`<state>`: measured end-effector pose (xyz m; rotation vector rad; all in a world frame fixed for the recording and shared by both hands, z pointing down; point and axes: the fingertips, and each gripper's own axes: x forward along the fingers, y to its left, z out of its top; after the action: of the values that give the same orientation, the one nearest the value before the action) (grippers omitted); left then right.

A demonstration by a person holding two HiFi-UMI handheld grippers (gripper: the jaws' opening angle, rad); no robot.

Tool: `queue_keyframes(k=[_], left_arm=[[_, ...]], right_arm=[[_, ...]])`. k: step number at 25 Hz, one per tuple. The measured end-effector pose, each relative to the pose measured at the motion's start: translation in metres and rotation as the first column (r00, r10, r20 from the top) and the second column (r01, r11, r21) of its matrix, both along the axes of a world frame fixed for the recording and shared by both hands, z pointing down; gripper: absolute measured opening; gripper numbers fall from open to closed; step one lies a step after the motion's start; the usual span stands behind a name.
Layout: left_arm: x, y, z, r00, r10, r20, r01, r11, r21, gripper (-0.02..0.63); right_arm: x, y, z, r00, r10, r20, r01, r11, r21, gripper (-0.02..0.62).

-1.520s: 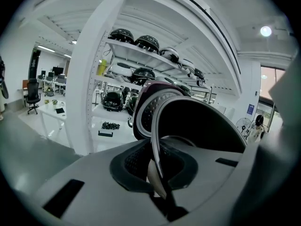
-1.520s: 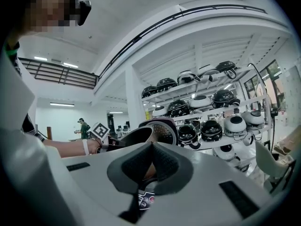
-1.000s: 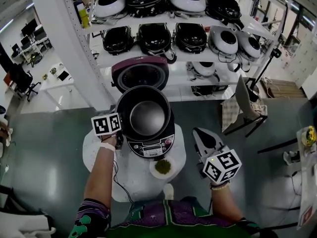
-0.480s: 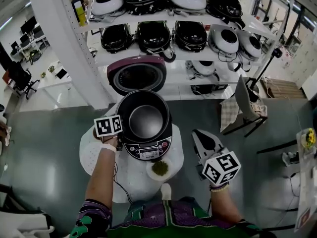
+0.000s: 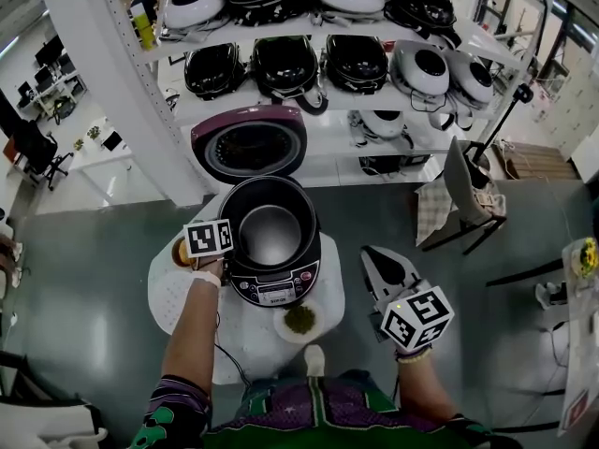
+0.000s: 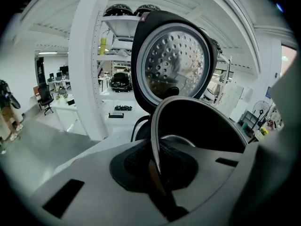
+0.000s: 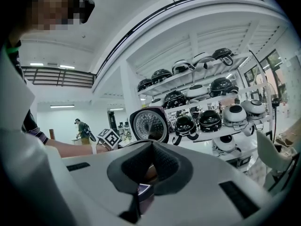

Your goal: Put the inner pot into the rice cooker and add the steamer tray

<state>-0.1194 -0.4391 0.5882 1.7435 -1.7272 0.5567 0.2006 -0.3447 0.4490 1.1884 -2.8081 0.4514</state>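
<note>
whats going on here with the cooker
A person works with two handheld grippers. The left gripper is shut on the rim of the dark round metal inner pot, holding it in the mouth of the black rice cooker with its purple lid open, on the round white table. The right gripper is shut and empty, off to the right. The white perforated steamer tray lies on the table, untouched.

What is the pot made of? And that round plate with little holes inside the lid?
The pot looks like thin metal with a dark, smooth coating inside: its rim is a narrow shiny edge, and the bottom gives a soft glint. The holed plate looks like bare metal, maybe aluminium or steel: it is silver-grey with a dull sheen and neat punched holes.
</note>
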Motion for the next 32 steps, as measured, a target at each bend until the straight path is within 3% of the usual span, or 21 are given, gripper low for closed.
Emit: queue_keyframes(k=[20,32], left_arm=[[-0.001,-0.011,0.039,0.998,-0.014,0.054,0.021,0.991,-0.132,0.037],[-0.003,-0.001,0.038,1.0,-0.004,0.02,0.007,0.992,-0.128,0.064]], right_arm=[[0.006,-0.021,0.013,1.0,0.0,0.01,0.001,0.999,-0.034,0.006],[0.005,-0.017,0.002,1.0,0.007,0.022,-0.006,1.0,-0.02,0.006]])
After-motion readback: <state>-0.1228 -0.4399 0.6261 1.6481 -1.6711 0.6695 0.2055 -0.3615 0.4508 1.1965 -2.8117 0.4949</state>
